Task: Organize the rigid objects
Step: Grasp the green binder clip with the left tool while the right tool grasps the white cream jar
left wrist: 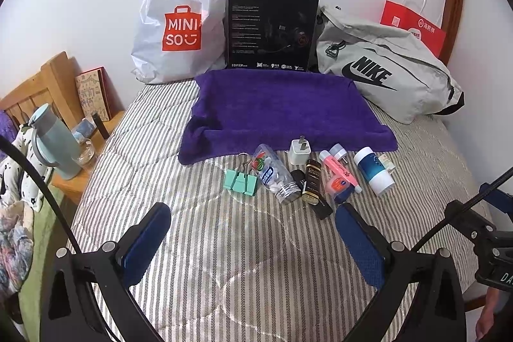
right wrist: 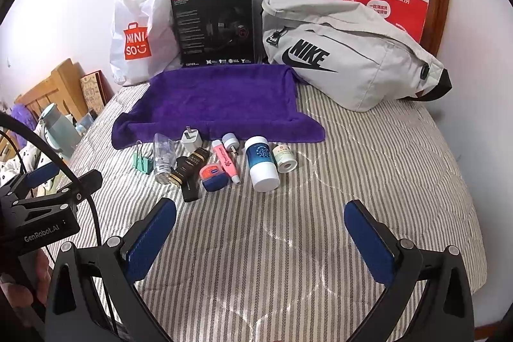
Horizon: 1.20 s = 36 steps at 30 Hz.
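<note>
left gripper (left wrist: 253, 229): black frame, 2 angled arms w/ cutout slots; silver round screws at finger bases
left fingers (left wrist: 146, 241): dark blue textured pads, rounded ends
right gripper (right wrist: 259, 228): same build, black frame, silver screws near pad roots
right fingers (right wrist: 368, 242): blue ribbed pads on black backing
cables: thin black, curve across the left edge in both views
markings: white "GenRobot.AI" on the black body of the left unit, seen from the right cam; partial "DA" on the right unit, seen from the left cam
person: only fingertips at the frame edges, no sleeve seen
</note>
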Each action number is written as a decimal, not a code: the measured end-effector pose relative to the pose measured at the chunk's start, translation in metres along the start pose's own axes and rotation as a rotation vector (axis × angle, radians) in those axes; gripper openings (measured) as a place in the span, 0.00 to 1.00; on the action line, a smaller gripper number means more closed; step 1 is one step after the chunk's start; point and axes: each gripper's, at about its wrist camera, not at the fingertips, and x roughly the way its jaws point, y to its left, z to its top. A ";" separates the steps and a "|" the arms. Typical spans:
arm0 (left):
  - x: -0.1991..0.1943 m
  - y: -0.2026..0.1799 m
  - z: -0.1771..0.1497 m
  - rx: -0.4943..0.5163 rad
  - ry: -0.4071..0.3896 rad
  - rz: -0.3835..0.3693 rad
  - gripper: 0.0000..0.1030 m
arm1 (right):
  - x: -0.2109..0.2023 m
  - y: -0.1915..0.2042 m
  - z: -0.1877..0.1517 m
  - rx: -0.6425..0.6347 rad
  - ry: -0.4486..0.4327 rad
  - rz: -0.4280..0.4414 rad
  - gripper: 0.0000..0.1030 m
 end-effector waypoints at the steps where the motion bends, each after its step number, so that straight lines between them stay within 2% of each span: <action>1: 0.001 0.000 0.000 0.000 0.002 0.001 1.00 | 0.002 -0.001 0.000 0.000 0.004 0.000 1.00; 7: 0.018 0.006 0.003 -0.007 0.024 0.013 1.00 | 0.013 -0.010 0.002 0.012 0.022 -0.006 1.00; 15: 0.074 0.022 0.004 -0.002 0.093 0.033 1.00 | 0.035 -0.029 0.000 0.038 0.064 -0.037 1.00; 22: 0.123 0.022 0.002 0.077 0.142 0.011 0.98 | 0.065 -0.050 -0.002 0.064 0.123 -0.089 1.00; 25: 0.133 0.022 0.003 0.113 0.138 -0.007 0.96 | 0.078 -0.058 -0.004 0.074 0.152 -0.110 1.00; 30: 0.147 0.025 0.006 0.145 0.141 -0.051 0.81 | 0.096 -0.069 -0.008 0.090 0.193 -0.135 1.00; 32: 0.153 0.024 0.008 0.162 0.153 -0.061 0.68 | 0.102 -0.072 -0.010 0.092 0.201 -0.141 1.00; 36: 0.156 0.023 0.012 0.185 0.143 -0.099 0.58 | 0.110 -0.076 -0.011 0.091 0.212 -0.151 1.00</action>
